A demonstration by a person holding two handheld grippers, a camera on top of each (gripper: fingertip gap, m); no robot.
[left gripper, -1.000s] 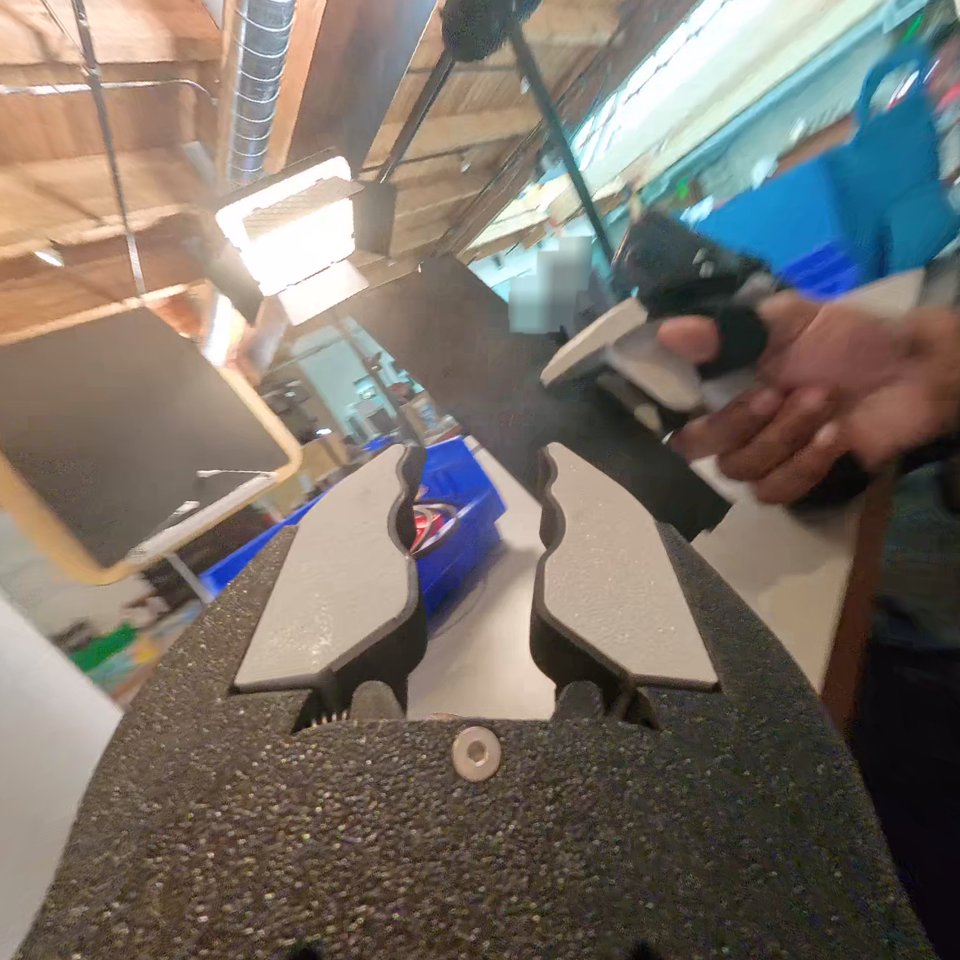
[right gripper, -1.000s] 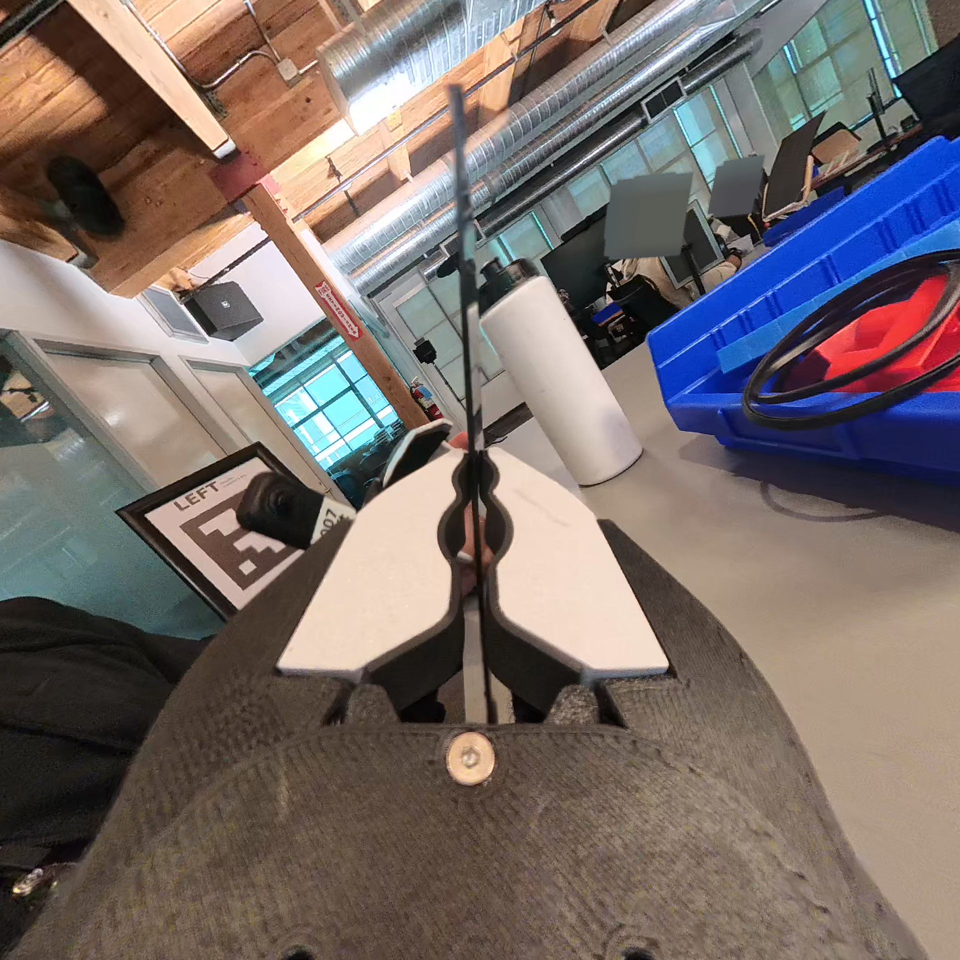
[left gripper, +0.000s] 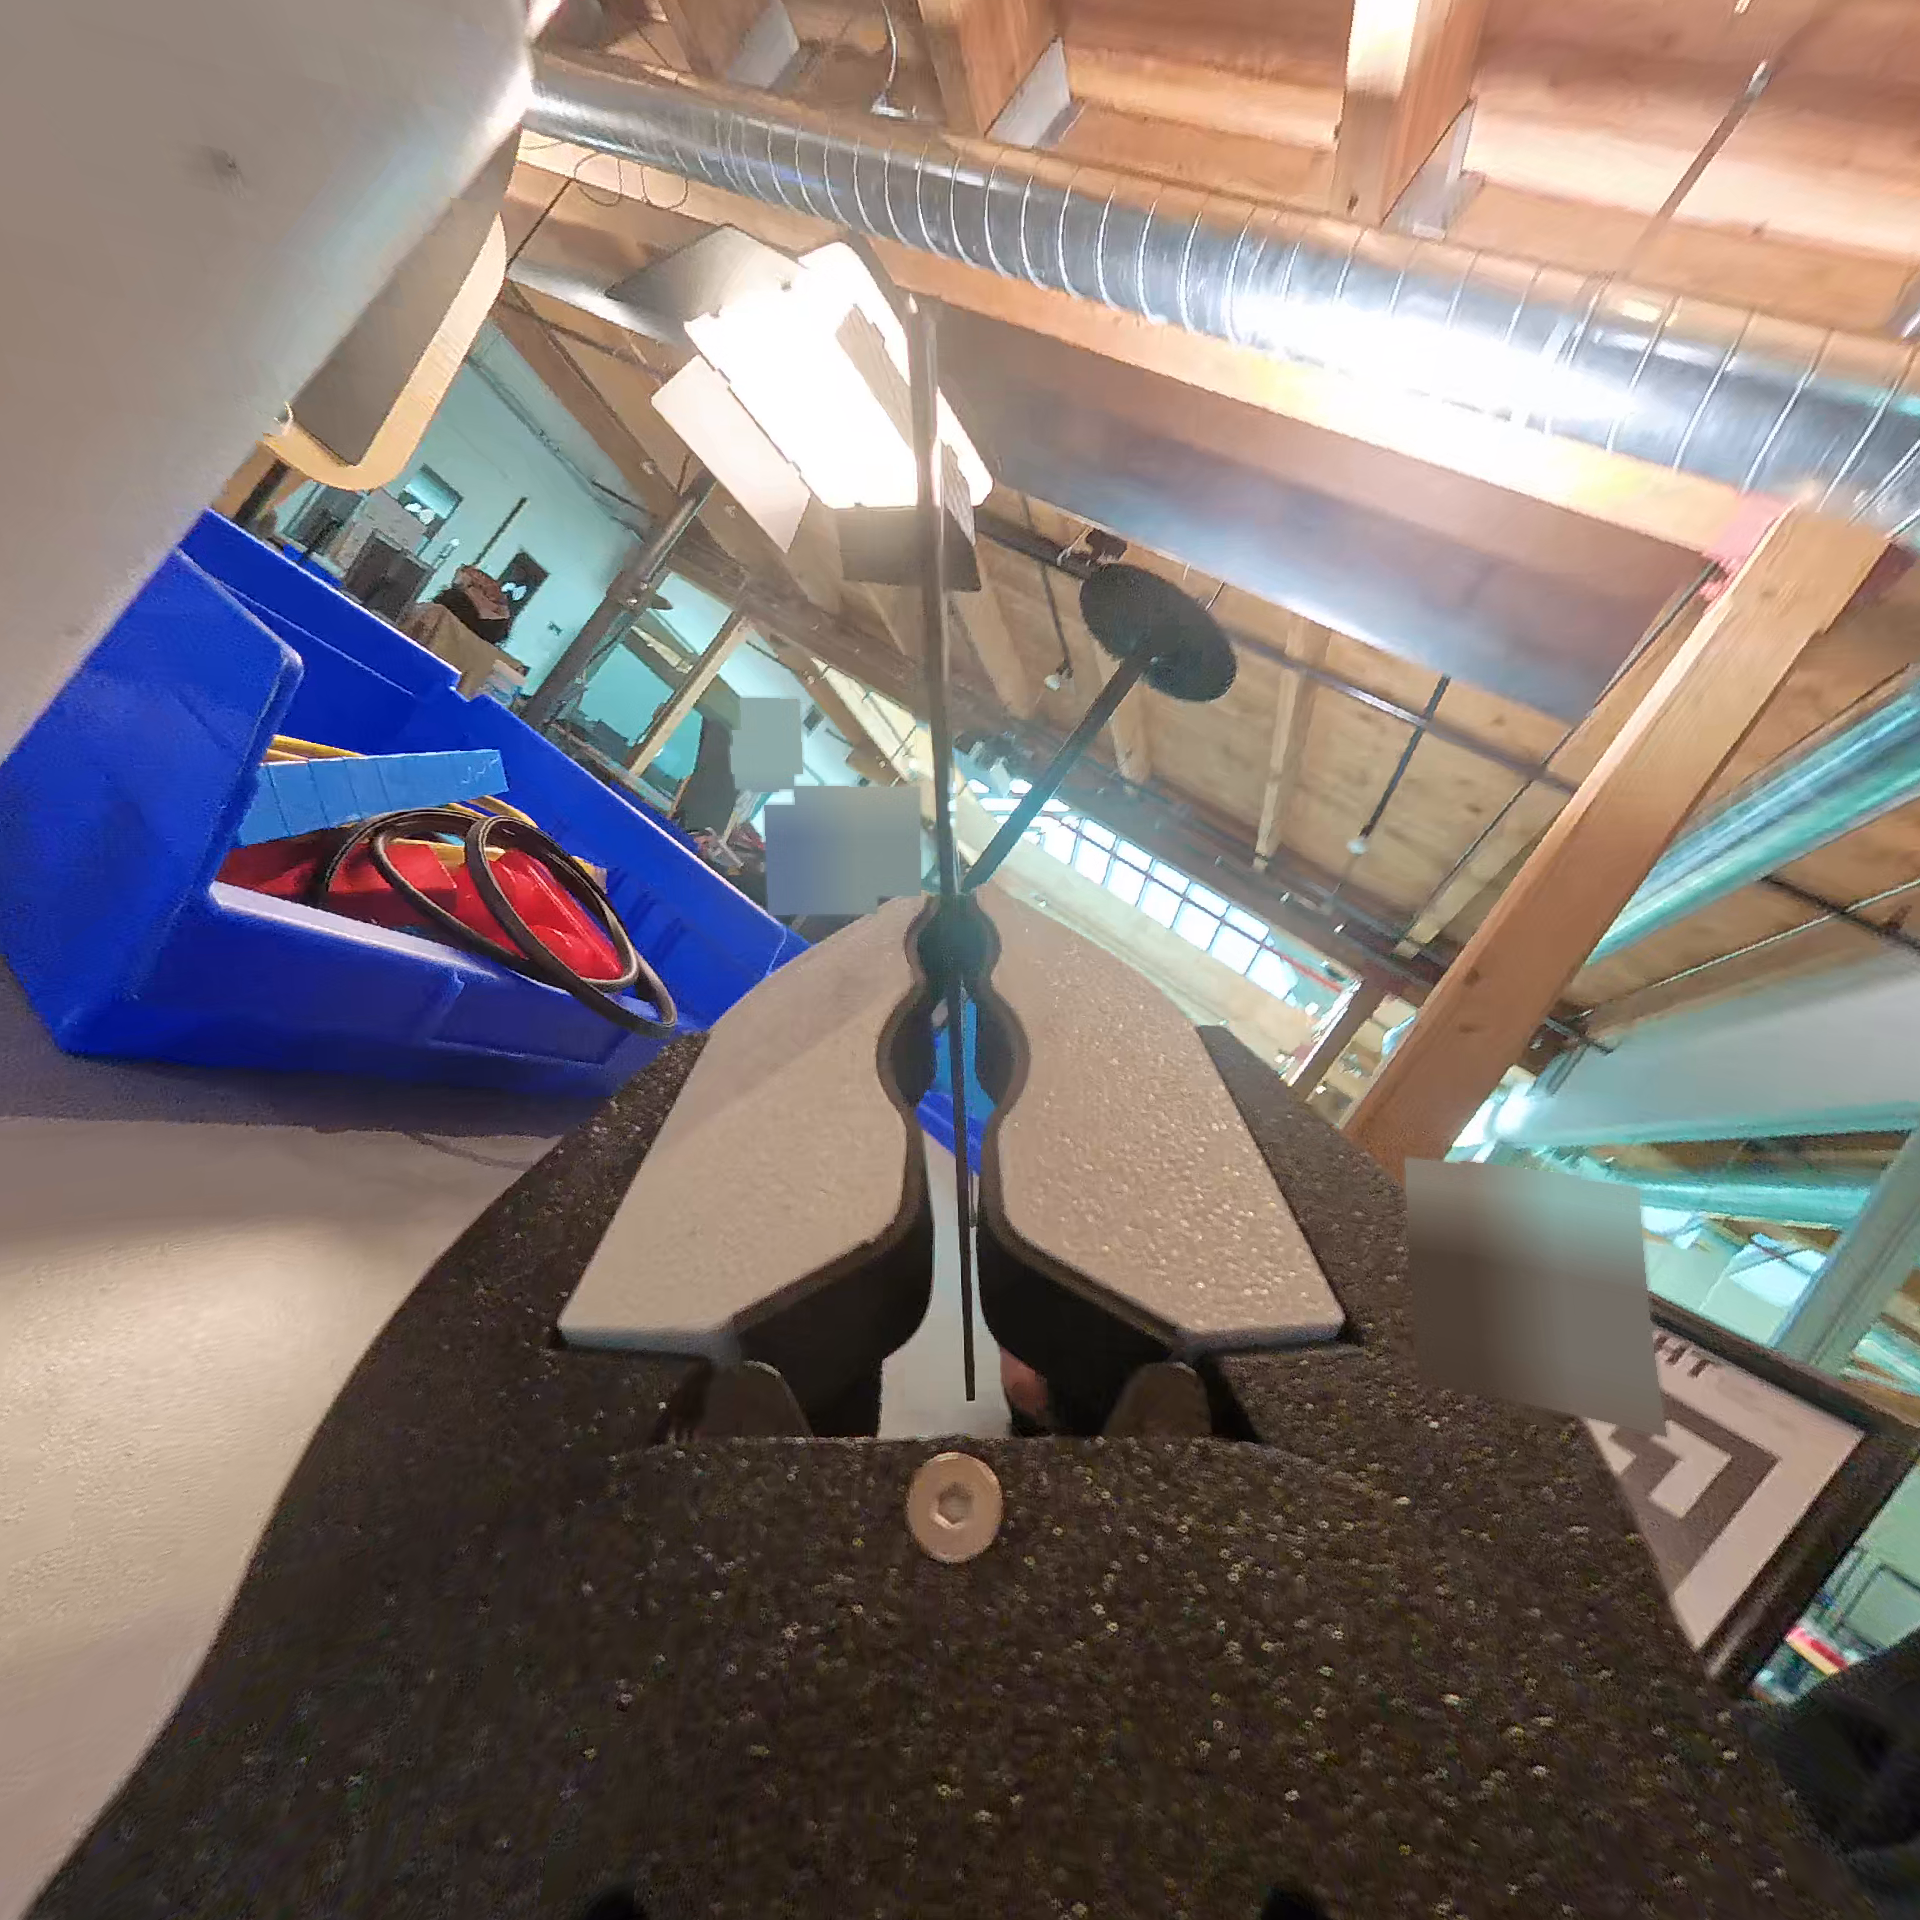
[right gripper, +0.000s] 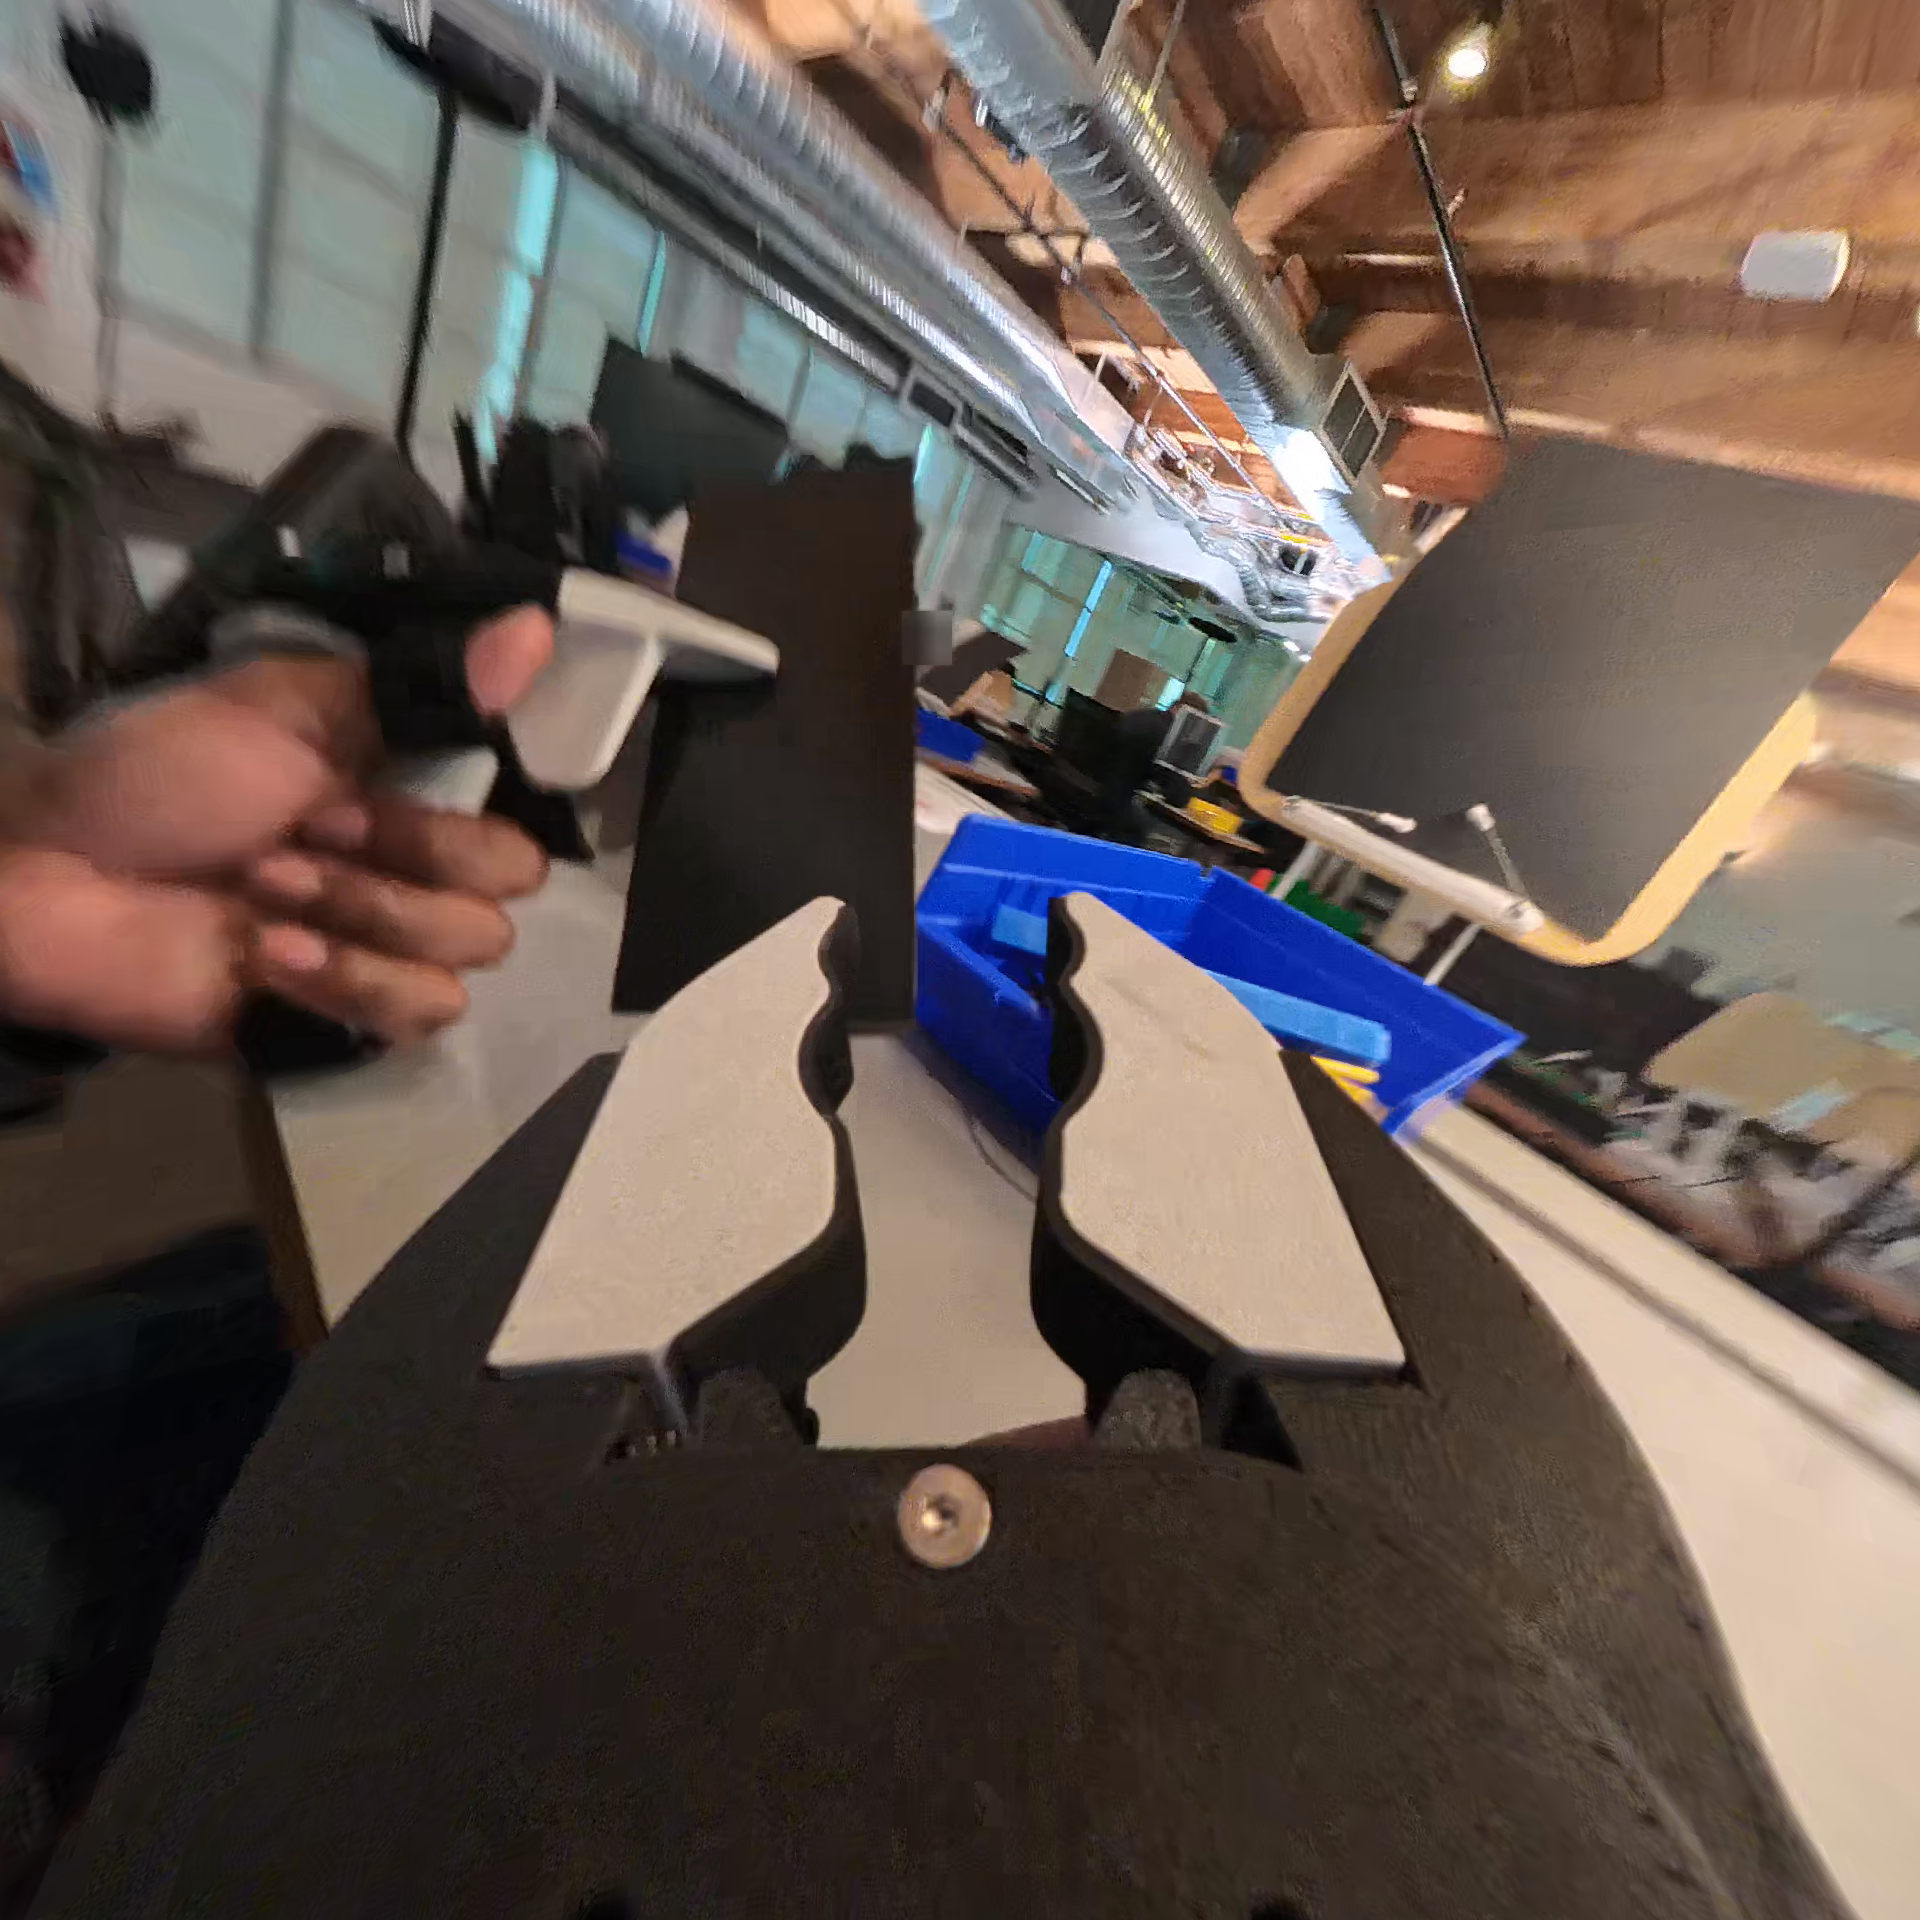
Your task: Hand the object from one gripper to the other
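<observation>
A thin black strip (left gripper: 932, 623), like a cable tie, stands between the fingers of my left gripper (left gripper: 954, 914). The gripper is shut on it near its lower end, and the strip rises past the fingertips toward the ceiling. My right gripper (right gripper: 951, 920) is open and empty above the grey table (right gripper: 935, 1299). In the right wrist view the left gripper (right gripper: 582, 707) shows blurred at the far left, held by a person's hand (right gripper: 260, 831). The strip cannot be made out there.
A blue bin (left gripper: 260, 997) holding a red part, black rings and a light blue foam strip sits on the table to the left; it also shows in the right wrist view (right gripper: 1091, 862). A white bottle (left gripper: 156, 312) stands close by. A black panel (right gripper: 790, 748) stands ahead. Left tips to right tips: about 12 cm.
The black strip has passed from the right gripper to the left. The left gripper, open before, is shut on it; the right gripper has opened and swung away.
</observation>
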